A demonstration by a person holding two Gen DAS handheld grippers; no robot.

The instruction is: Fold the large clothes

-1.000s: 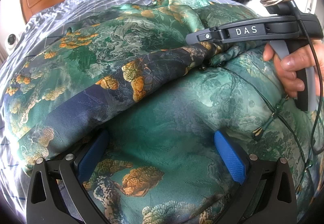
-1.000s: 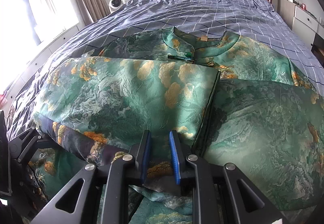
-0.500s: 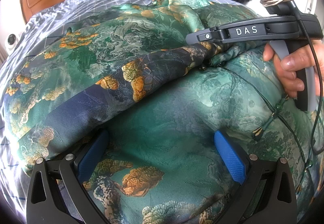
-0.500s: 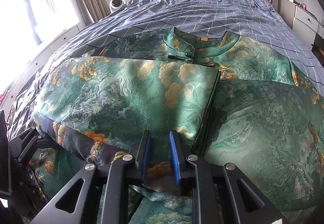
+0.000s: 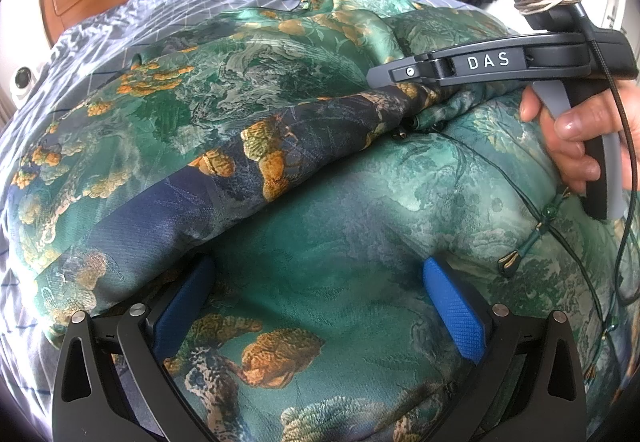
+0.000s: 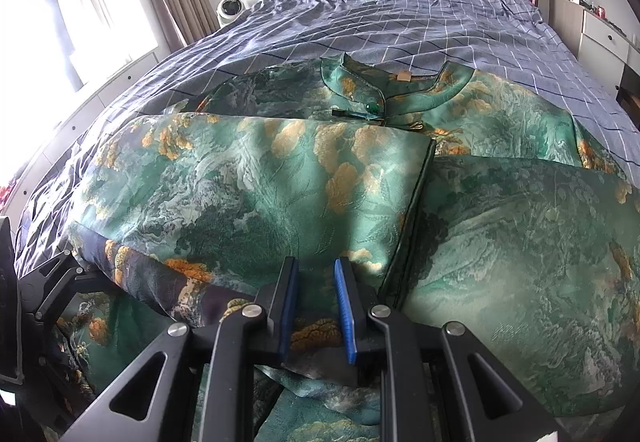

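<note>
A green patterned garment is lying partly folded on the bed. The right hand-held gripper is pinching a fold of its fabric, jaws nearly closed. The left hand-held gripper is resting wide open on the cloth, gripping nothing.

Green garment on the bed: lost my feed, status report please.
Right gripper shut on green garment. Left gripper open, fabric between its fingers. Garment partly folded on bed. Nothing in the way.

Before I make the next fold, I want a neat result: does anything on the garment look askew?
Yes. The green patterned silk garment has a folded-over panel whose dark blue underside shows in a bunched, slanted ridge. Its green beaded tassel cord trails loose across the fabric and could get trapped.
</note>
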